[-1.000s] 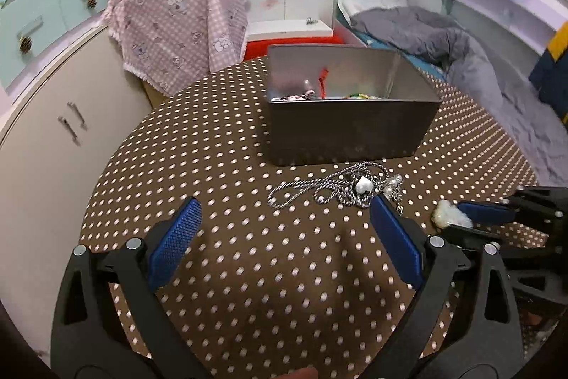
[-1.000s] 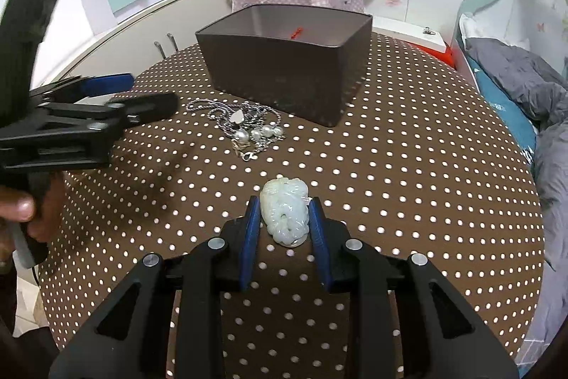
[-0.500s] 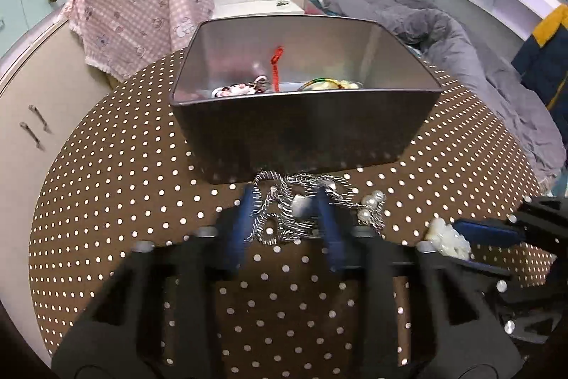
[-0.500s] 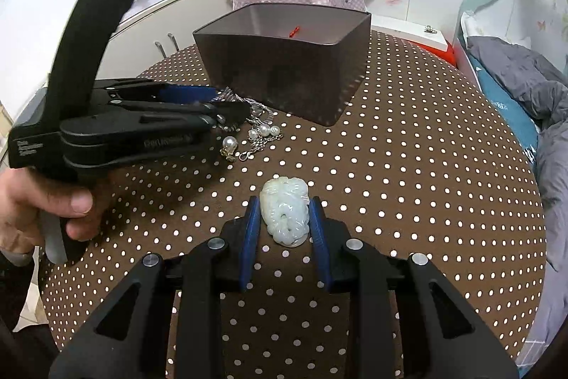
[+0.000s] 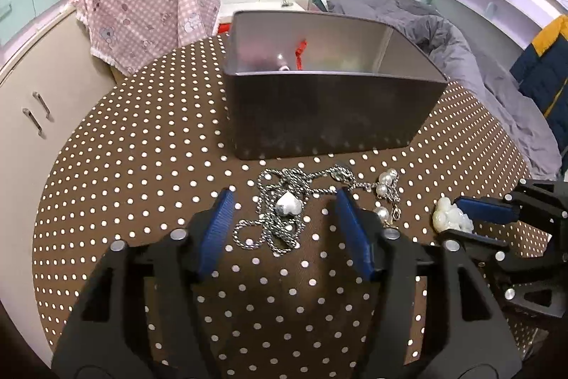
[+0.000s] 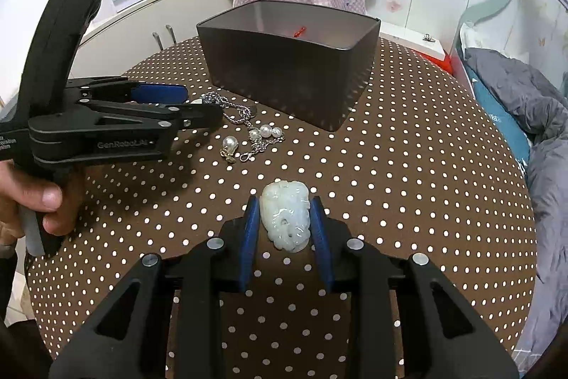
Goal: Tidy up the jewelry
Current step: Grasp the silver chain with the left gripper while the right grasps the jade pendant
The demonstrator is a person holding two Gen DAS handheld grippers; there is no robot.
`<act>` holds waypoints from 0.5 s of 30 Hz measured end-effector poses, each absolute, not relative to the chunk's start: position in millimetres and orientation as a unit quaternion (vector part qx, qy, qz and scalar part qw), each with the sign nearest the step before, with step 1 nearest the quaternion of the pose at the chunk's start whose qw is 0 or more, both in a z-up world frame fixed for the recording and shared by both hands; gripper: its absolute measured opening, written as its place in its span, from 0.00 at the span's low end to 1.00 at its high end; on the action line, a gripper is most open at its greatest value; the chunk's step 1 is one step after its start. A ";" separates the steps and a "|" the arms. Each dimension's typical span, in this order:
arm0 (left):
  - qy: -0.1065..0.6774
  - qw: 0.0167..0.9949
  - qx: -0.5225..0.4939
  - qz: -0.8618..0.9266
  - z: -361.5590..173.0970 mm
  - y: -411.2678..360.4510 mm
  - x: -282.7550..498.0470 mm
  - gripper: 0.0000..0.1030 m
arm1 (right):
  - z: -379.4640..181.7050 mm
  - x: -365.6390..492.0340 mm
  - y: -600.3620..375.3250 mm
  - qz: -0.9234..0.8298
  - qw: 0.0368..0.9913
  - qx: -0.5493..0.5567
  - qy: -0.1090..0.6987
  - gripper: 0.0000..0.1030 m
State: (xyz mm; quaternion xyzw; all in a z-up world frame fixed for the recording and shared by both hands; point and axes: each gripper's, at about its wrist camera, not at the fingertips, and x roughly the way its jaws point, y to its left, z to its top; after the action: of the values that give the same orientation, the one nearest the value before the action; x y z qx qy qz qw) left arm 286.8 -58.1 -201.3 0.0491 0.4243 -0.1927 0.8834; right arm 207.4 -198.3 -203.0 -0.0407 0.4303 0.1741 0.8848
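Observation:
A tangled silver chain necklace (image 5: 280,222) with a white heart charm (image 5: 288,204) and pearls (image 5: 385,187) lies on the dotted brown tablecloth, just in front of the dark open box (image 5: 330,116). My left gripper (image 5: 284,199) straddles the chain. Its jaws are opening, and the blue pads stand apart from the chain. In the right wrist view the left gripper (image 6: 202,107) reaches in over the necklace (image 6: 245,116). My right gripper (image 6: 284,212) is shut on a pale jade pendant (image 6: 285,219) that rests low on the cloth.
Inside the box (image 6: 284,73) lie a red cord (image 5: 300,54) and other small pieces. A pink checked cloth (image 5: 149,6) hangs behind the round table. Cupboards stand on the left and a bed with grey bedding (image 5: 461,59) on the right. A hand (image 6: 32,201) holds the left gripper's handle.
The left gripper moved forward onto the necklace and narrowed from wide open around the chain. It has since widened a little and drawn back slightly. The right gripper and jade pendant stayed put.

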 end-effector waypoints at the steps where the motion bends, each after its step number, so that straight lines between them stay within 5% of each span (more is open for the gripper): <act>1: 0.426 0.883 0.047 -0.192 -201.6 -56.8 287.1 0.20 | -201.1 205.8 -201.0 0.177 0.885 -0.031 0.429 0.26; 15: 0.362 0.905 0.009 -0.224 -140.1 -23.8 249.5 0.17 | -165.1 200.3 -221.8 0.184 0.901 0.001 0.393 0.26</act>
State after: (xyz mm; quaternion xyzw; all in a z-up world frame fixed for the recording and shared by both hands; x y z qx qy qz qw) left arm 249.5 -23.8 -140.1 0.0093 0.3616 -0.2241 0.9050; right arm 200.3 -221.8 -165.1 0.0014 0.3926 0.1842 0.9011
